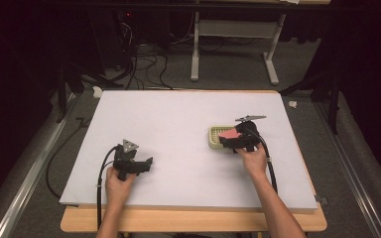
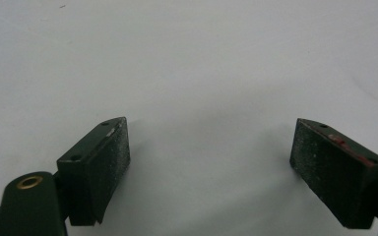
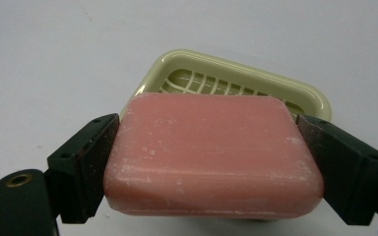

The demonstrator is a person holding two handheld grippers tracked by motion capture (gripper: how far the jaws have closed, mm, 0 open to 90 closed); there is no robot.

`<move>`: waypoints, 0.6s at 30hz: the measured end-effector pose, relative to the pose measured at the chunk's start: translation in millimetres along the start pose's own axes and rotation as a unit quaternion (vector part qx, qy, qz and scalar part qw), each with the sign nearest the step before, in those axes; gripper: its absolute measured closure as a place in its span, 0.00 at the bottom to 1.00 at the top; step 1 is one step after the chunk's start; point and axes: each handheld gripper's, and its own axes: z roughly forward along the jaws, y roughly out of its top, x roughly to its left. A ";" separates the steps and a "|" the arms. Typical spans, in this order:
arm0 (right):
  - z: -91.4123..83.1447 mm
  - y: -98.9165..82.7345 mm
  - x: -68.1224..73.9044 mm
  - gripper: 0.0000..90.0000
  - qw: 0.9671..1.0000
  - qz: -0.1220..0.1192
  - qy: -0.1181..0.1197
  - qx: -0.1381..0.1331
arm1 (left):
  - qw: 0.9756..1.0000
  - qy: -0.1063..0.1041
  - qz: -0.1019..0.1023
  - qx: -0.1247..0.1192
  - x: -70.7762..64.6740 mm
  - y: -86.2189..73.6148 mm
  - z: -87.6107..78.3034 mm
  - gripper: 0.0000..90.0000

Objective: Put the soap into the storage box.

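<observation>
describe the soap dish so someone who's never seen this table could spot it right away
Start at the white table and go to its right half, just ahead of the person's right hand. There sits a small, pale yellow-green soap dish with rounded corners and a lattice floor. The right gripper holds a pink soap bar over its near edge, and it is the only container on the table.
</observation>
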 end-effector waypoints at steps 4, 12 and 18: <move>4.1 0.4 -0.6 0.15 1.000 0.006 0.000 0.002 | 1.000 0.000 0.000 0.000 0.0 0.0 0.0 0.18; 12.6 1.1 2.1 0.15 1.000 0.006 -0.014 0.010 | 1.000 0.000 0.001 0.001 -0.1 0.1 -0.1 0.18; 15.8 2.3 4.5 0.15 1.000 0.008 -0.014 0.005 | 1.000 0.000 0.001 0.001 -0.1 0.1 -0.1 0.18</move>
